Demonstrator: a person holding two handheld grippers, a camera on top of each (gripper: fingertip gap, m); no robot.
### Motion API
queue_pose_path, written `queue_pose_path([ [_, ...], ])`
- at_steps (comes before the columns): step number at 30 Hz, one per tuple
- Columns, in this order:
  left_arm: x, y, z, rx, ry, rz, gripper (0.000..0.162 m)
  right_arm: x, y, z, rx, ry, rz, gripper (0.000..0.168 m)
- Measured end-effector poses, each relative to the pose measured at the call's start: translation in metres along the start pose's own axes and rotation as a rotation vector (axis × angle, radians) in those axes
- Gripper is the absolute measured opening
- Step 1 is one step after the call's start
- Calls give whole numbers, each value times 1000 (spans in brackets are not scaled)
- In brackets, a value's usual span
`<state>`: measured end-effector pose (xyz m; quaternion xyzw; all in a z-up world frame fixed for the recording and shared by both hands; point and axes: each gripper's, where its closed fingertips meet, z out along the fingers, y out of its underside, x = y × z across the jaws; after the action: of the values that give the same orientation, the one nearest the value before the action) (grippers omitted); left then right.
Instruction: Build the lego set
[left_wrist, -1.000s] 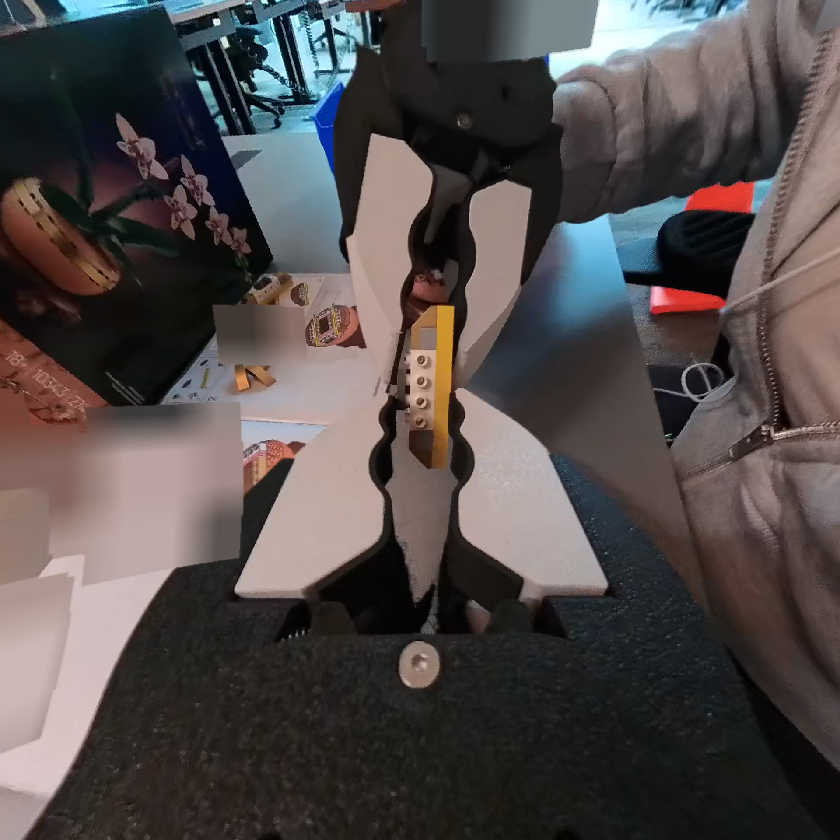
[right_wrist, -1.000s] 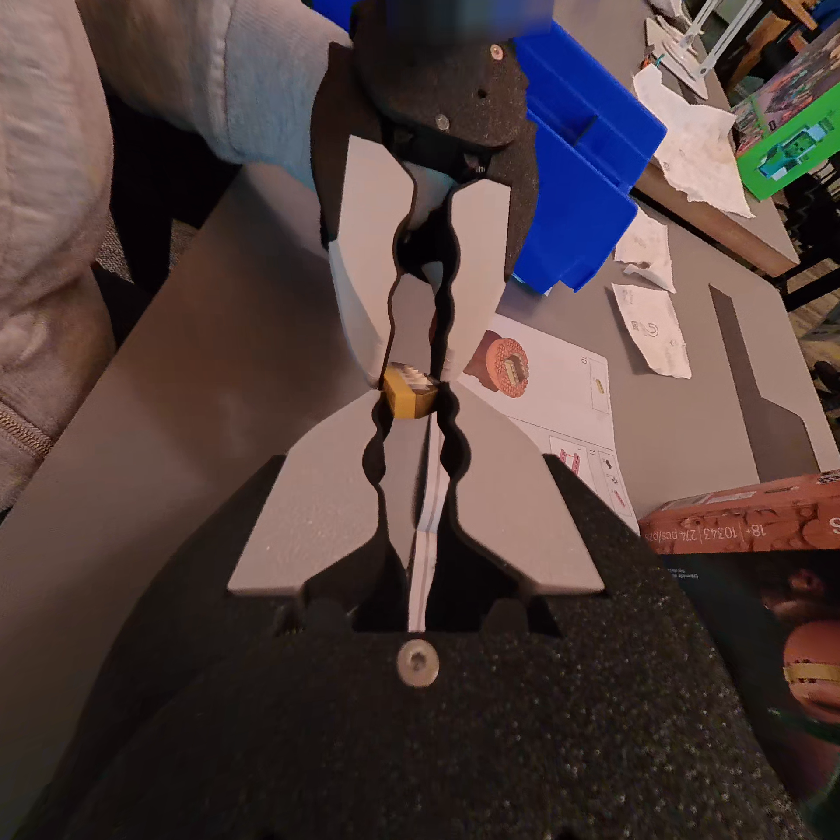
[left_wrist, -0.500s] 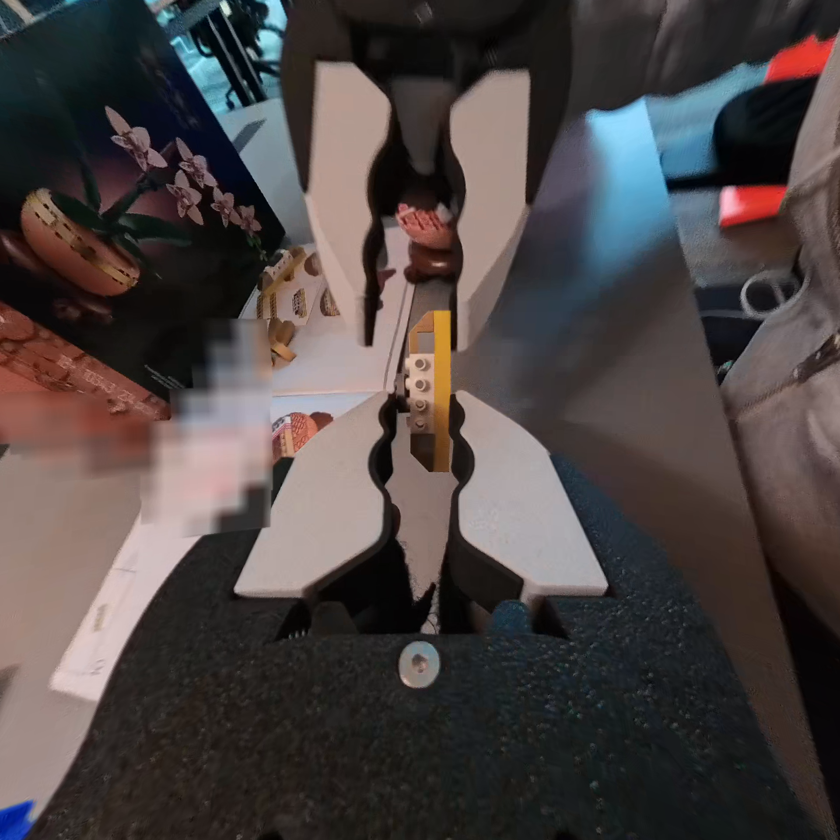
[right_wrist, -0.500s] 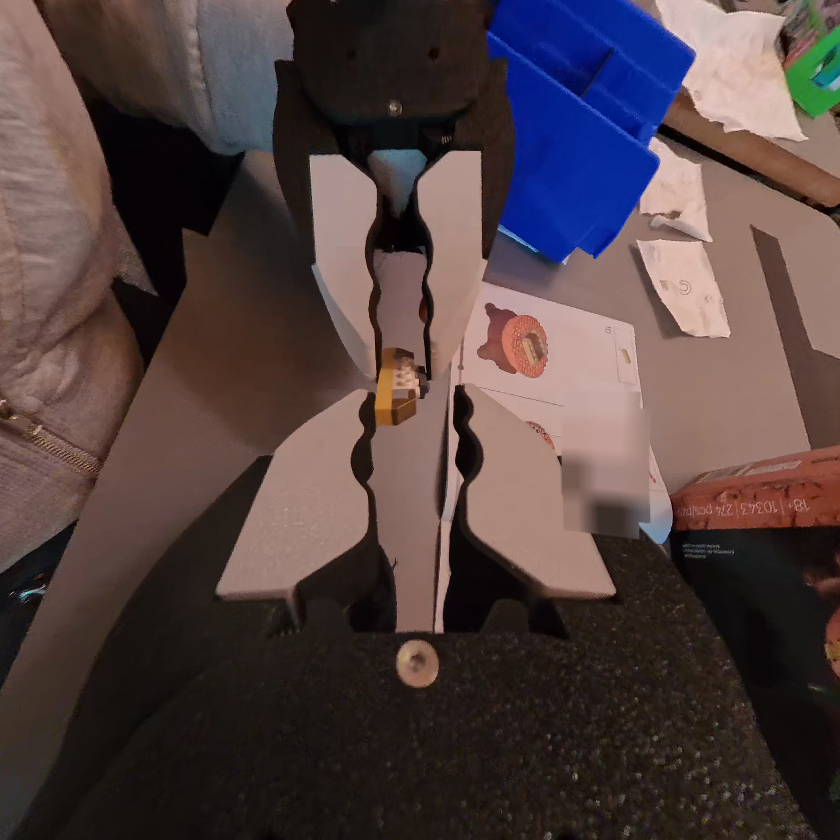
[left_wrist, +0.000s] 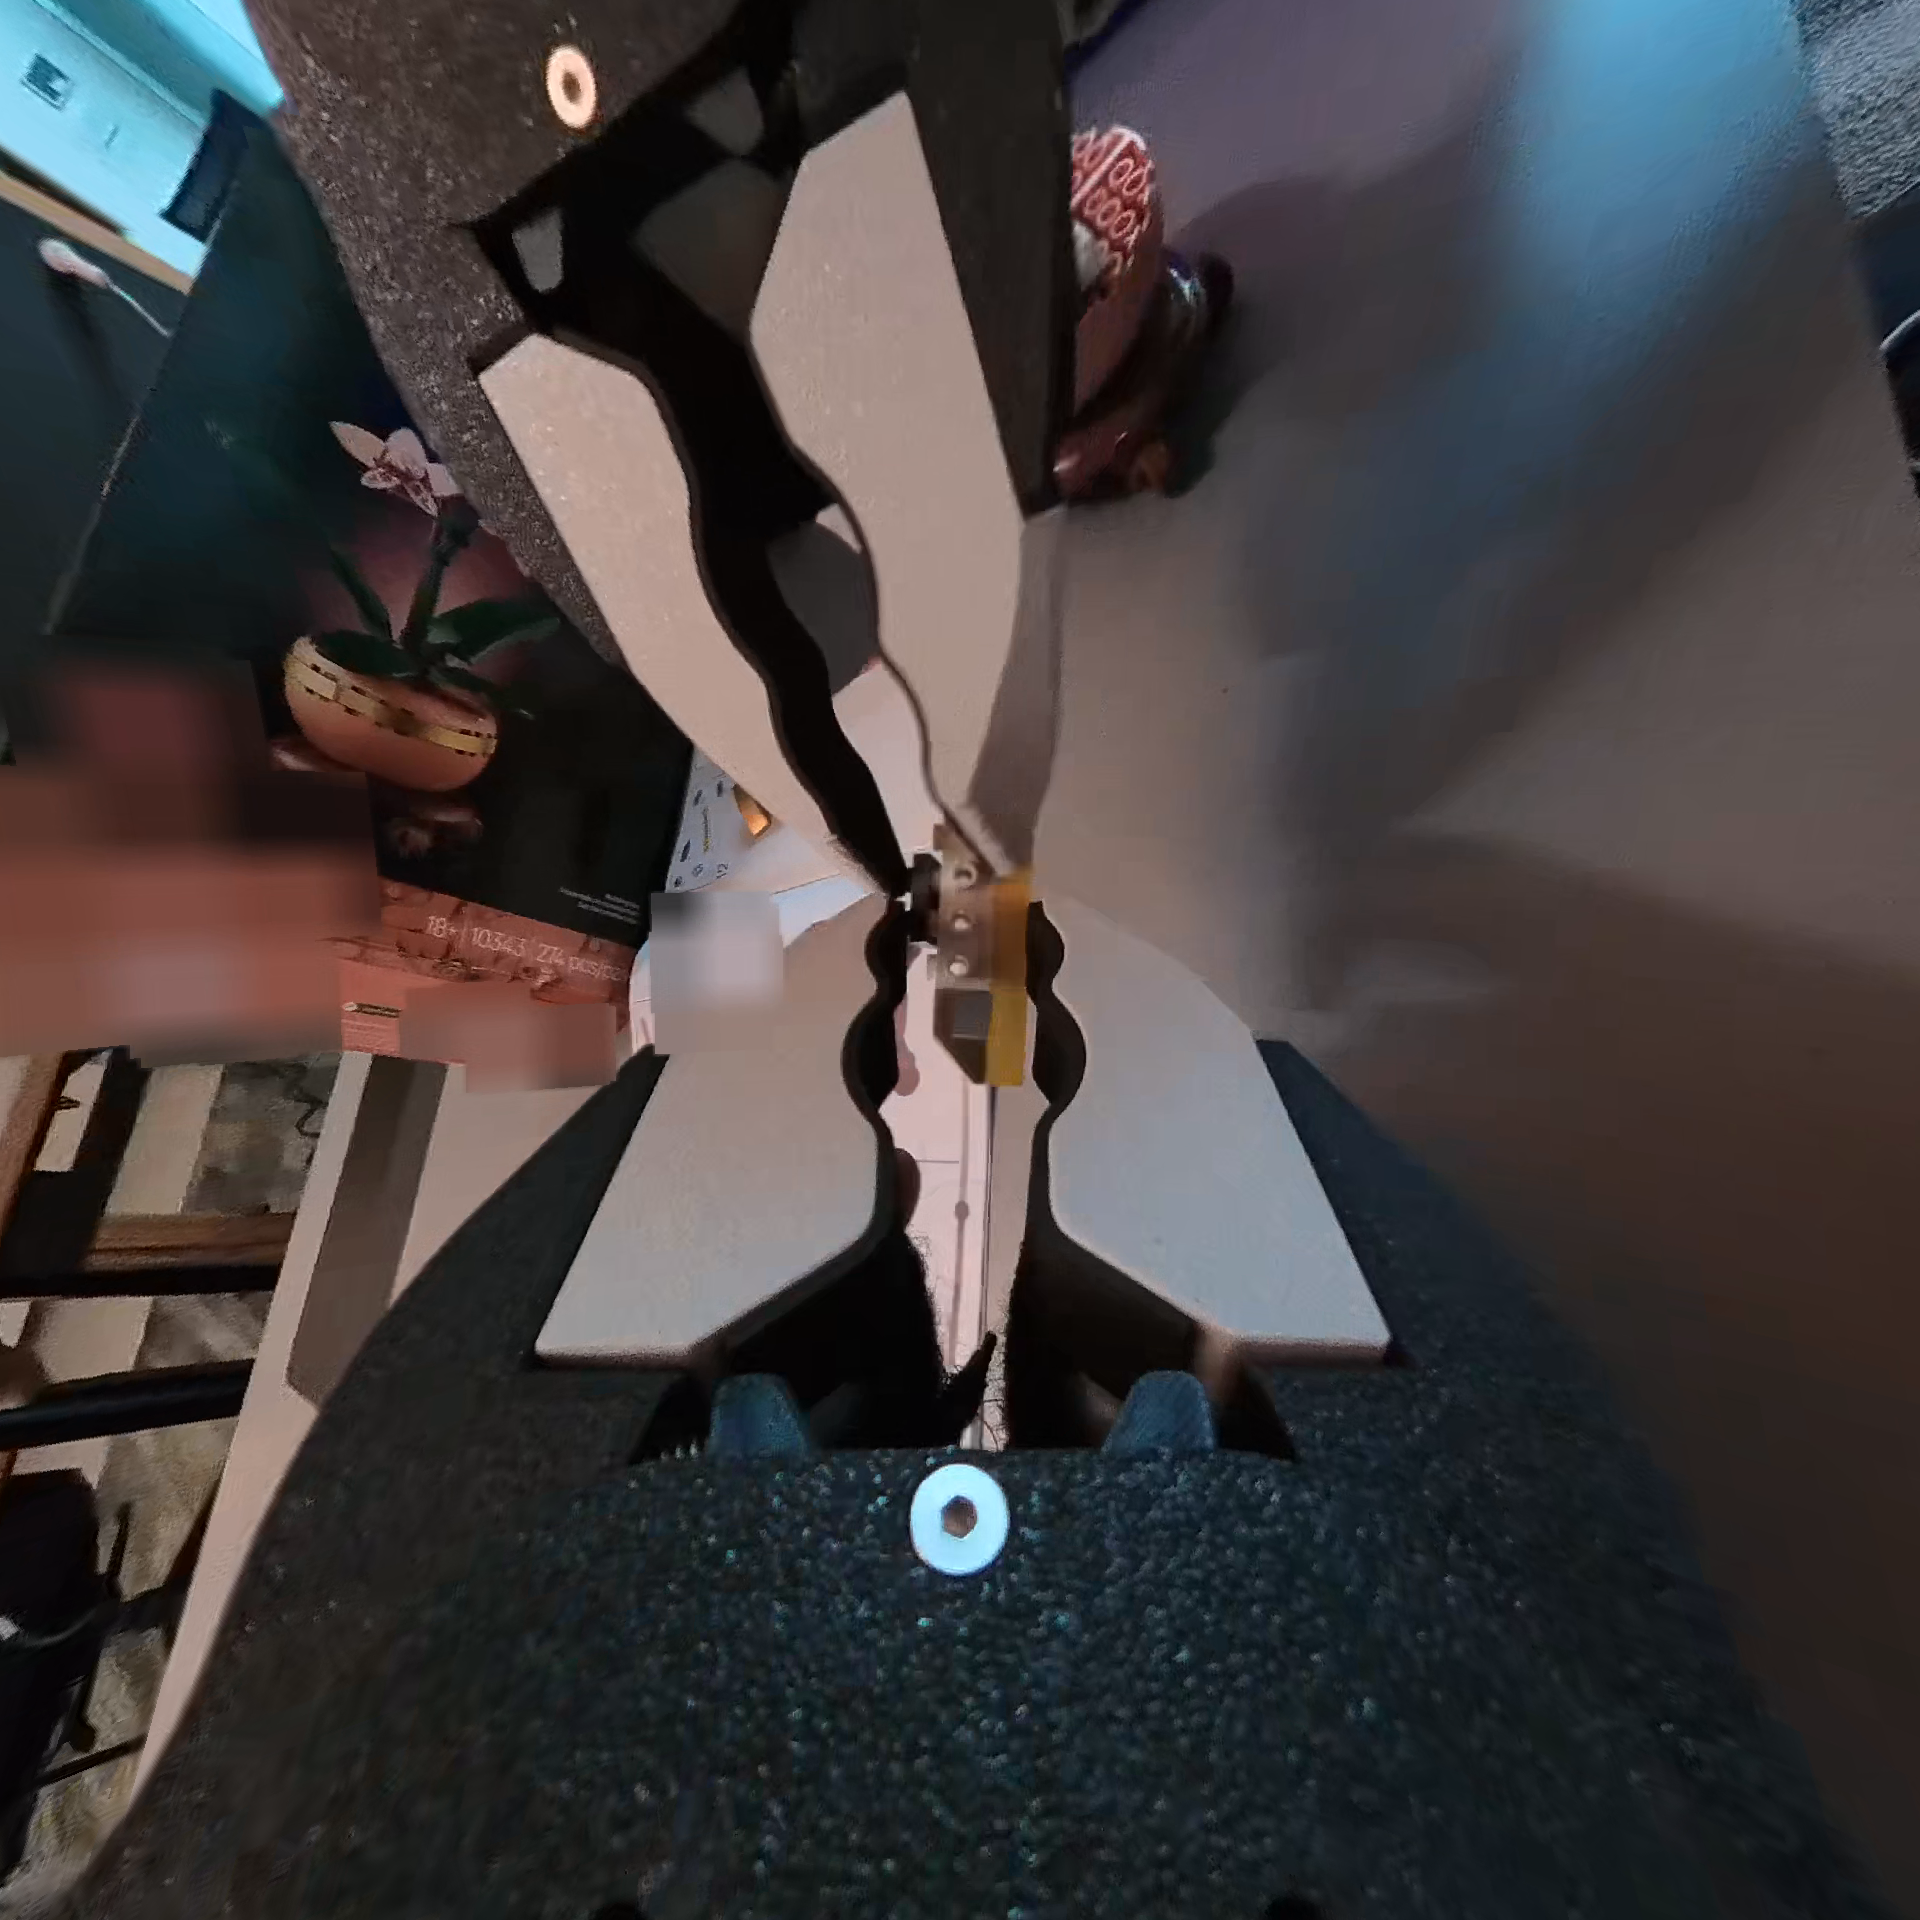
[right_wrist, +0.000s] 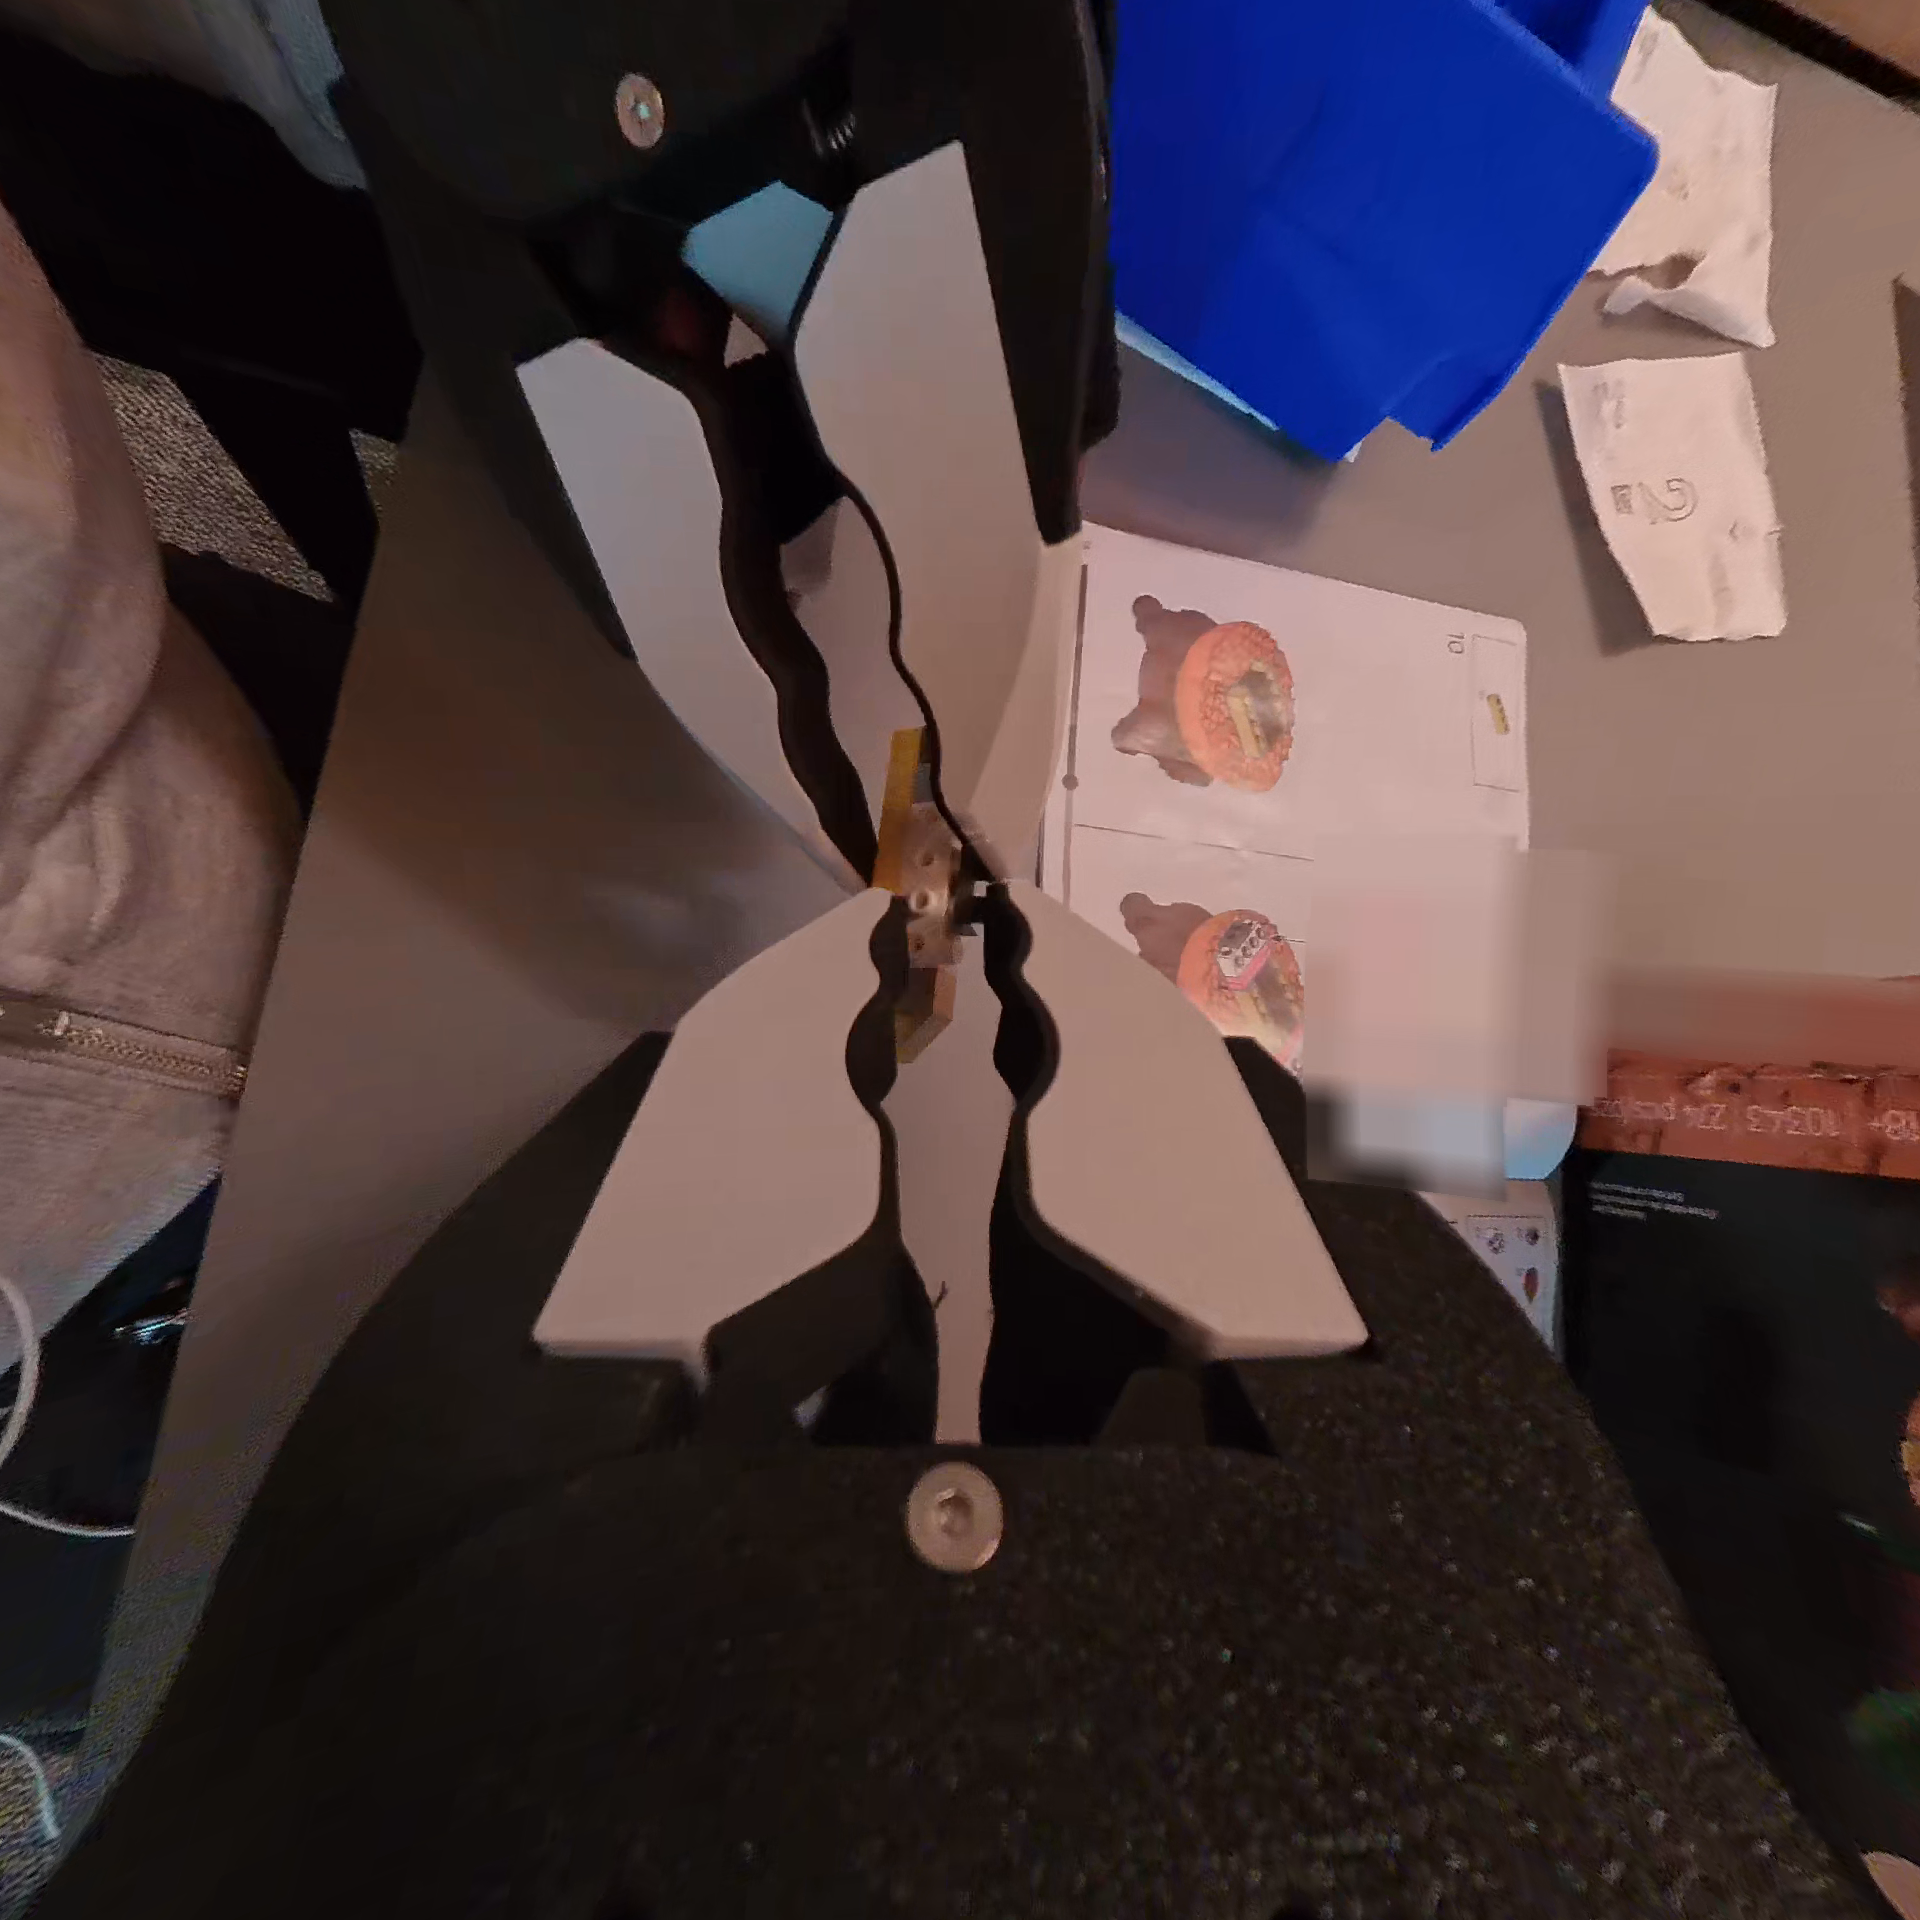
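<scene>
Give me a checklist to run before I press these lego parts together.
1. Left gripper holds the yellow and grey lego piece: ok, pinched at the fingertips.
2. Right gripper has reached the piece: ok, its tips flank the studded grey part.
3. Right gripper is clamped on it: cannot tell, the tips are close but contact is unclear.
4. Piece is clear of the table: ok, held in the air.
5. Instruction booklet is readable: ok, lying open beside the grippers.
6. Partly built pot is reachable: cannot tell, mostly hidden behind the right gripper.
</scene>
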<state>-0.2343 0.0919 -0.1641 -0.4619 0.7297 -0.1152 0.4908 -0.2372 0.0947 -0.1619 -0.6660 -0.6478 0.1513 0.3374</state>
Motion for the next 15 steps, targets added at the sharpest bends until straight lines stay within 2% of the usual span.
queue_pose_path([
  [6,-8,-5,-6,99,2,-146,22,5,-9,-7,63,76,-102,12],
  [9,-11,-3,-7,127,19,-237,22,5,-12,-6,69,134,-250,6],
  [12,-10,0,-9,167,67,-314,22,7,-16,-4,68,219,-343,13],
  [15,-10,2,-10,184,86,-352,22,14,-16,-8,67,236,-294,27],
])
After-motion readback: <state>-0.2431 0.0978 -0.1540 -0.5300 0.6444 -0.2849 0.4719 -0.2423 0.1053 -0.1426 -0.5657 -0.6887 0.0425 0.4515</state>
